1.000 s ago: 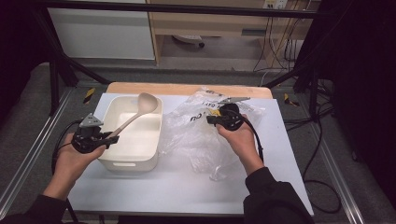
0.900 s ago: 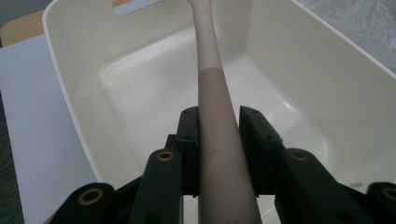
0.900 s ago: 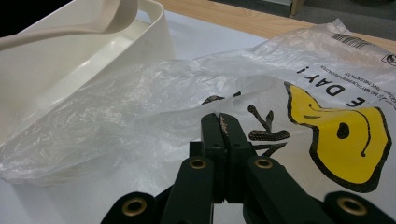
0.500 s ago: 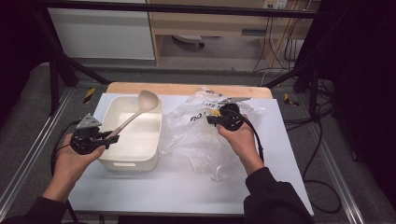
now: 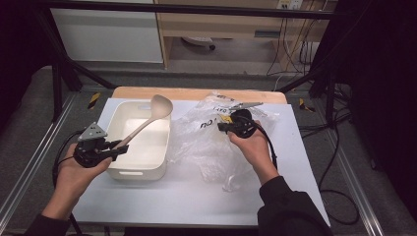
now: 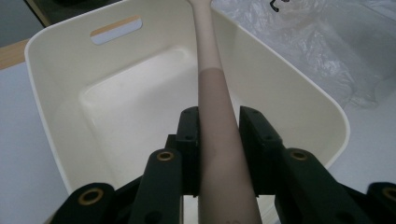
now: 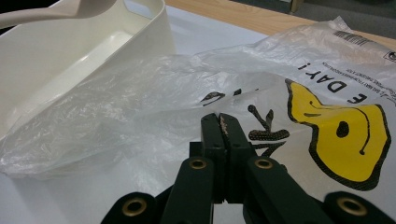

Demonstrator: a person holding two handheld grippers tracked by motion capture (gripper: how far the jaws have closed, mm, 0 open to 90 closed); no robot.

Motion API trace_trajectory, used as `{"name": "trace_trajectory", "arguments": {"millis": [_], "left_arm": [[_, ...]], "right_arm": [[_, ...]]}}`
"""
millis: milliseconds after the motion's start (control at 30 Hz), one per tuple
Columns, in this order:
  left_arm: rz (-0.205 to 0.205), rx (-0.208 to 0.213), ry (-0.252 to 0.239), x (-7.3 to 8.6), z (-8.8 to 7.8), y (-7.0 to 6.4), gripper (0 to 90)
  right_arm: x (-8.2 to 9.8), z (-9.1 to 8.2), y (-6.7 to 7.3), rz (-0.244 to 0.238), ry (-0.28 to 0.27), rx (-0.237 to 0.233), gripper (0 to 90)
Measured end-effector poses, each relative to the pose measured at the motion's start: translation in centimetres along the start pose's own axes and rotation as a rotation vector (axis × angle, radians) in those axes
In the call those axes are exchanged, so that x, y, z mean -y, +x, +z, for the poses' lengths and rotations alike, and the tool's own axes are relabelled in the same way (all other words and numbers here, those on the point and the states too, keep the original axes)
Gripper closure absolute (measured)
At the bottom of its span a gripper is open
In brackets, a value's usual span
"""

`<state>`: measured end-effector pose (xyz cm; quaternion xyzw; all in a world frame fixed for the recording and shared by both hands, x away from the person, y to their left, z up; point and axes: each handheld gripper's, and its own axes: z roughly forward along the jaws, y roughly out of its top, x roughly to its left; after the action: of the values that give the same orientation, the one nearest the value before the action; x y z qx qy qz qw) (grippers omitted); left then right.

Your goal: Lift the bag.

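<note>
Pale wooden, the ladle (image 5: 146,121) ran its long axis up and away from my left jaws (image 6: 218,140), clamped on its handle, bowl over the tub's (image 5: 114,115) far rim, while my right jaws (image 7: 223,135) pinched the plastic bag (image 5: 206,147) mid-worktop.

Two black grippers are seen: the left gripper (image 5: 114,146) is topped by a grey three-cornered plate, the right gripper (image 5: 222,127) is not. Brass-ringed screw holes mark the jaw arms. Black cables trail away. Dark sleeves are worn.
</note>
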<state>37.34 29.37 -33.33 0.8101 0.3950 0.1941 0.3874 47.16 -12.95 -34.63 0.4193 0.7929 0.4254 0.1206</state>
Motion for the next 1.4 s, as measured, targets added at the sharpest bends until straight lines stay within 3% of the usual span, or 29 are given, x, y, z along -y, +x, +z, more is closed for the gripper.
{"name": "trace_trajectory", "arguments": {"millis": [533, 833, 1400], "left_arm": [[-0.007, 0.054, -0.041, 0.9, -1.3, -1.2, 69.4], [0.044, 0.087, -0.017, 0.8, -1.3, -2.4, 69.4], [0.070, 0.132, 0.007, 0.6, -1.0, -3.6, 69.4]], "right_arm": [[-0.4, -0.3, 0.3, -0.003, -0.005, 0.004, 90.0], [-0.4, 0.0, 0.3, 0.000, 0.001, 0.000, 90.0], [-0.4, 0.3, 0.2, -0.002, 0.013, -0.002, 90.0]]}}
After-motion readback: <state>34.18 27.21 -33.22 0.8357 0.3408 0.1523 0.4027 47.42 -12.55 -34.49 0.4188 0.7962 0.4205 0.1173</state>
